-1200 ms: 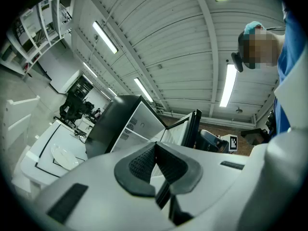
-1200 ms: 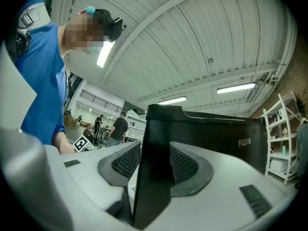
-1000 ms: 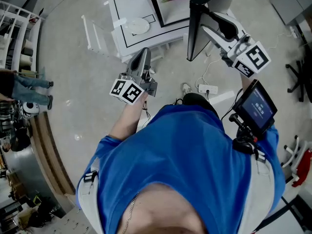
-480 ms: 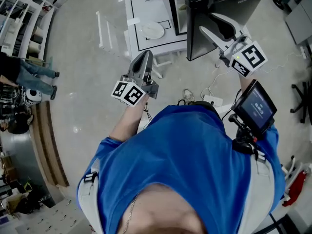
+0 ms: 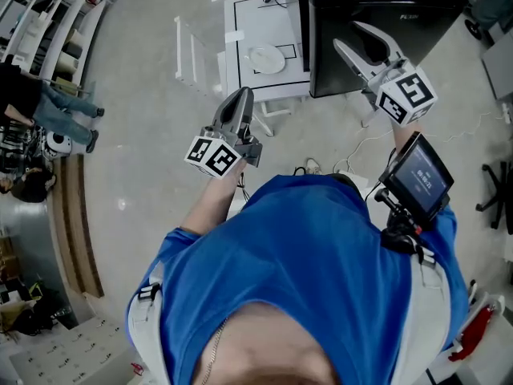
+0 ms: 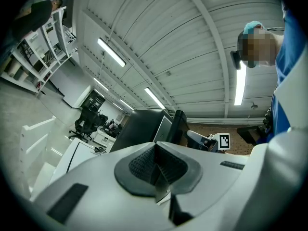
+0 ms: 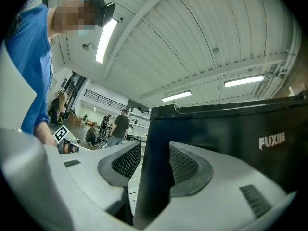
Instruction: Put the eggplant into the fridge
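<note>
Eggplant not in sight; my right gripper [image 5: 347, 34] jaws sit released astride the fridge door [image 7: 221, 143] edge, left gripper [image 5: 243, 95] clenched empty; task judged near finished

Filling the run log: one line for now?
left tongs shut, empty | right tongs open by black fridge | eggplant not visible

Black fridge [image 5: 437, 22] stands upright; "FUXIN" lettering on its front

The white worktop [image 5: 248, 30] carries a round white plate [image 5: 265, 58] inside a black-lined rectangle (cables lie at its far edge). On the grey floor [image 5: 136, 151], a black fridge [image 5: 377, 30] stands just right of the worktop and a white rack [image 5: 191, 50] stands to its left.
</note>
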`<state>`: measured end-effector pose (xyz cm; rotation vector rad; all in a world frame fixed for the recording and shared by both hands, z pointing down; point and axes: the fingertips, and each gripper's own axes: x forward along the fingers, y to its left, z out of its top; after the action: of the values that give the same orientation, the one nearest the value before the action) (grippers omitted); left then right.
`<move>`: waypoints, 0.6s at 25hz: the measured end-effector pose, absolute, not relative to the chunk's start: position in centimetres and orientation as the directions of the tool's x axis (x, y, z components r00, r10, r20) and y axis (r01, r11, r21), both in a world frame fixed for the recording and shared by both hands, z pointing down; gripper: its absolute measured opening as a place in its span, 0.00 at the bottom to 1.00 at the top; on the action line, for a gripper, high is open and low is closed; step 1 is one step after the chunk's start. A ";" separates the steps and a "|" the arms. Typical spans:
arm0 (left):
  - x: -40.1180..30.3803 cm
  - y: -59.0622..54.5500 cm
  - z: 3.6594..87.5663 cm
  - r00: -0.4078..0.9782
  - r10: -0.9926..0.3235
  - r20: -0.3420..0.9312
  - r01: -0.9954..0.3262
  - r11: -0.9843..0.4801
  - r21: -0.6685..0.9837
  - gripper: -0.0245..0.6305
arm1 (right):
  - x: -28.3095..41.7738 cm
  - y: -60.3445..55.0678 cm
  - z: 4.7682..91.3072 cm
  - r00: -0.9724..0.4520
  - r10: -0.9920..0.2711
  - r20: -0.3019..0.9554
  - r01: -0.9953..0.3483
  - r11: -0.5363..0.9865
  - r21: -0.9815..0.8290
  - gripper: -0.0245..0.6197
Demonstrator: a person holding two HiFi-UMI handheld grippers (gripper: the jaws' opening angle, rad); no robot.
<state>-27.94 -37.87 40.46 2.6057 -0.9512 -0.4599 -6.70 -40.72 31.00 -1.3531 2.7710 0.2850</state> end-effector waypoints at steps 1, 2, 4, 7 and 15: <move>-28.1 -37.7 40.3 0.723 -0.665 -0.186 -0.558 -0.721 0.411 0.05 | -6.7 -40.8 30.8 -0.611 -0.782 -0.119 -0.790 0.596 0.144 0.34; -28.2 -37.5 40.1 0.721 -0.667 -0.187 -0.558 -0.719 0.414 0.05 | -6.7 -40.8 30.7 -0.605 -0.787 -0.118 -0.795 0.589 0.145 0.34; -28.4 -37.3 39.9 0.717 -0.671 -0.188 -0.561 -0.716 0.416 0.05 | -6.6 -40.9 30.5 -0.592 -0.797 -0.115 -0.804 0.576 0.147 0.34; -28.5 -37.2 39.7 0.714 -0.674 -0.188 -0.564 -0.713 0.417 0.05 | -6.3 -41.4 30.3 -0.572 -0.812 -0.114 -0.819 0.557 0.140 0.34; -28.8 -36.7 39.0 0.710 -0.679 -0.188 -0.569 -0.710 0.414 0.05 | -6.0 -42.5 29.5 -0.533 -0.838 -0.116 -0.846 0.521 0.116 0.34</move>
<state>-28.76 -36.74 38.99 2.5917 -0.9765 -0.4719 -6.02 -42.53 29.46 -1.4953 2.6995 0.2447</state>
